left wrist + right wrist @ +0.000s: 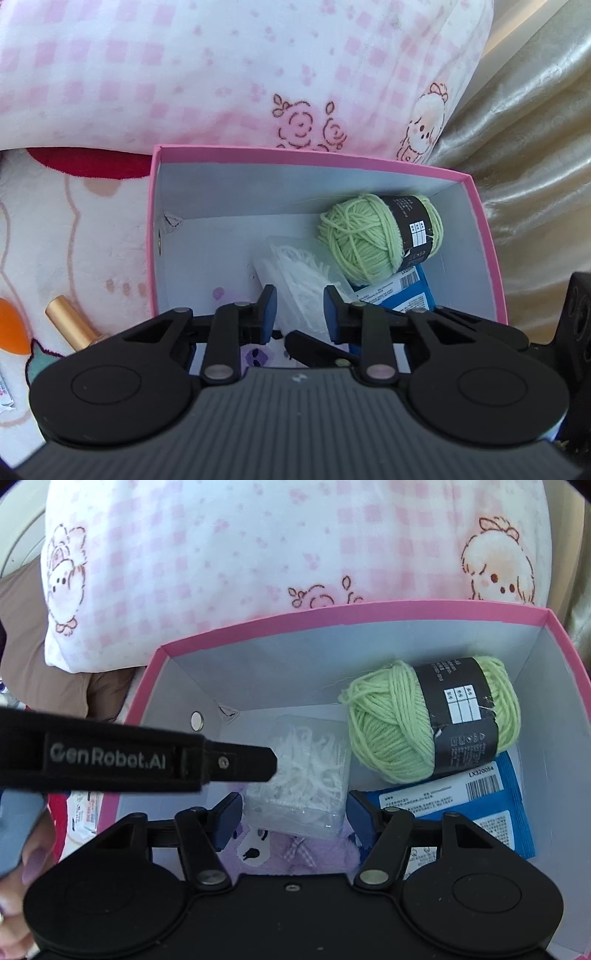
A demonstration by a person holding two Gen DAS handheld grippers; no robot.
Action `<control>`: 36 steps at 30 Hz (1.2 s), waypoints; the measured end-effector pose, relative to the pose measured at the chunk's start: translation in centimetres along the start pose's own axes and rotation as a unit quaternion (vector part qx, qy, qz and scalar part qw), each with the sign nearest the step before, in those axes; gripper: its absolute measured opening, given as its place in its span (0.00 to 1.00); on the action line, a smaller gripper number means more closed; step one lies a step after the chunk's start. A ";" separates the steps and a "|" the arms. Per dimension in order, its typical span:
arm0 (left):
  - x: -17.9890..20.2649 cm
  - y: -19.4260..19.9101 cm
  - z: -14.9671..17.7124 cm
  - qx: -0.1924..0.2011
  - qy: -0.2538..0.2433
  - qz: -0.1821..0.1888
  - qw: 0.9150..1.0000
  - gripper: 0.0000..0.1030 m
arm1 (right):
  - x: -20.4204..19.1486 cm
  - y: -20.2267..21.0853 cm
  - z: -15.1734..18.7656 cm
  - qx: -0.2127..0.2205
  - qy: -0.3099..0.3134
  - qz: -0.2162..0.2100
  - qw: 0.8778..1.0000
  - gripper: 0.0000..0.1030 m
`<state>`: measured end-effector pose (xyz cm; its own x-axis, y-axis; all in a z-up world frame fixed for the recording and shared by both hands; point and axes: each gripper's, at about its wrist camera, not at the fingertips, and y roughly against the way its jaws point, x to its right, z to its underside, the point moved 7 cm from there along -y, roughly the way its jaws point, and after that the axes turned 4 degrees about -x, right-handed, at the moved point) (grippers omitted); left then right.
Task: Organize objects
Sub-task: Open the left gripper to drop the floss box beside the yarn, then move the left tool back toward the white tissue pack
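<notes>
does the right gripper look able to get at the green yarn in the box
Probably yes. The green yarn lies uncovered on top in the pink box, just ahead and to the right of the right gripper, whose jaws stand apart.

Black tongs (300, 308) with blue pads (269, 310), silver rivets, ribbed grey housing.

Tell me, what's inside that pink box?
The pink box holds green yarn resting on a blue packet, a clear case of white bits, and something purple. The gripper hides the near end.
</notes>
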<state>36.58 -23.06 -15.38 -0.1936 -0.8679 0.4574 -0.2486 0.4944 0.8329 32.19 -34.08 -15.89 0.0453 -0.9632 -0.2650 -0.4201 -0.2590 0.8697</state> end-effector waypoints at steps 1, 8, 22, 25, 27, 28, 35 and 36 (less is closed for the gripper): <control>0.0 0.1 0.0 0.002 -0.001 0.000 1.000 0.25 | 0.0 0.1 0.1 0.004 -0.001 0.002 1.000 0.64; -0.1 1.0 0.3 0.013 -0.002 -0.007 1.000 0.25 | -0.4 -0.3 -0.3 0.022 0.013 0.033 0.999 0.63; -1.1 4.3 2.3 0.013 0.000 -0.023 1.000 0.26 | -1.4 3.7 2.0 0.029 -0.015 0.011 0.999 0.71; -1.0 5.8 3.3 0.000 -0.007 -0.035 0.999 0.26 | -2.7 5.8 3.4 0.028 -0.017 -0.009 0.999 0.71; -0.5 7.4 3.8 0.004 -0.018 -0.037 0.999 0.28 | -3.8 7.4 4.0 0.036 -0.008 -0.020 0.999 0.71; -0.3 8.2 4.0 0.005 -0.022 -0.035 0.999 0.29 | -4.4 8.1 4.2 0.041 -0.002 -0.023 0.999 0.71; 0.7 14.4 6.3 0.021 -0.068 -0.054 0.996 0.46 | -8.6 13.5 6.3 0.067 0.046 -0.018 0.997 0.71; 0.6 15.3 6.6 0.024 -0.074 -0.059 0.995 0.47 | -9.1 14.1 6.6 0.067 0.052 -0.014 0.996 0.71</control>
<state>26.35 -15.74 -4.45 -0.2969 -0.9053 0.3037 -0.3215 0.3942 0.8609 19.90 -28.46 -3.97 0.1490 -0.9597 -0.2384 -0.5349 -0.2810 0.7968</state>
